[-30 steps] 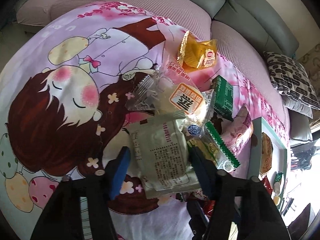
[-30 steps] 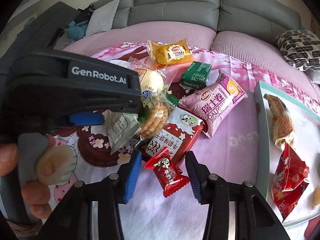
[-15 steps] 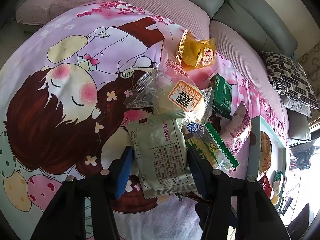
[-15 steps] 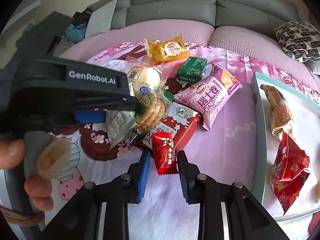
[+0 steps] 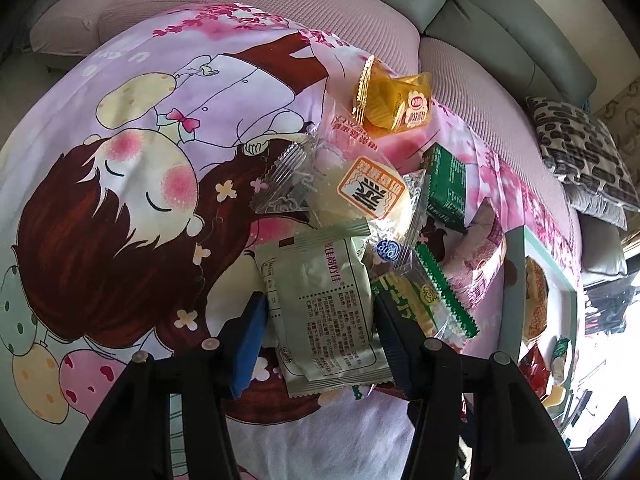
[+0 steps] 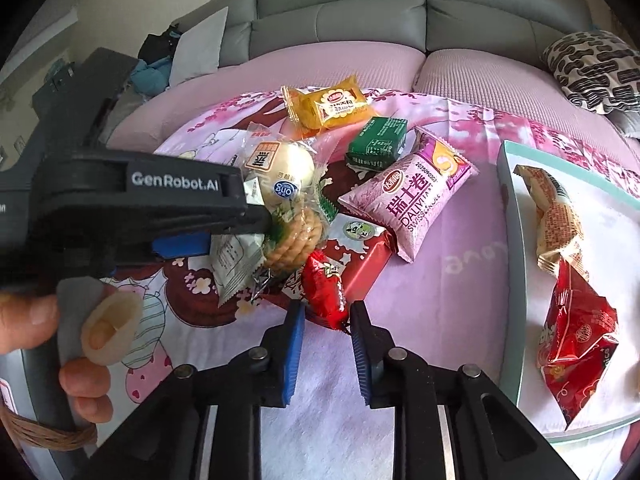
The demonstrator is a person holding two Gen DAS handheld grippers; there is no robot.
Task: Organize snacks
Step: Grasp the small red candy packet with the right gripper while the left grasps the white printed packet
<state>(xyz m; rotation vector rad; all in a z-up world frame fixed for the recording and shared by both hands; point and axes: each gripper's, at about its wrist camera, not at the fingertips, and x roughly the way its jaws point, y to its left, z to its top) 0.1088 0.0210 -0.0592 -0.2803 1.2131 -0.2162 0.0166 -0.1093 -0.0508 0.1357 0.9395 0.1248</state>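
Both jaws pinch a packet: red candy (image 6: 325,295), pale sachet (image 5: 325,312).

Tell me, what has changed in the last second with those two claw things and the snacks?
The right gripper closed on the small red packet, which turned from slanted to nearly upright between its pads. The left gripper narrowed slightly around the pale green packet, which hardly shifted. The other snacks, the blanket and the tray stayed put.
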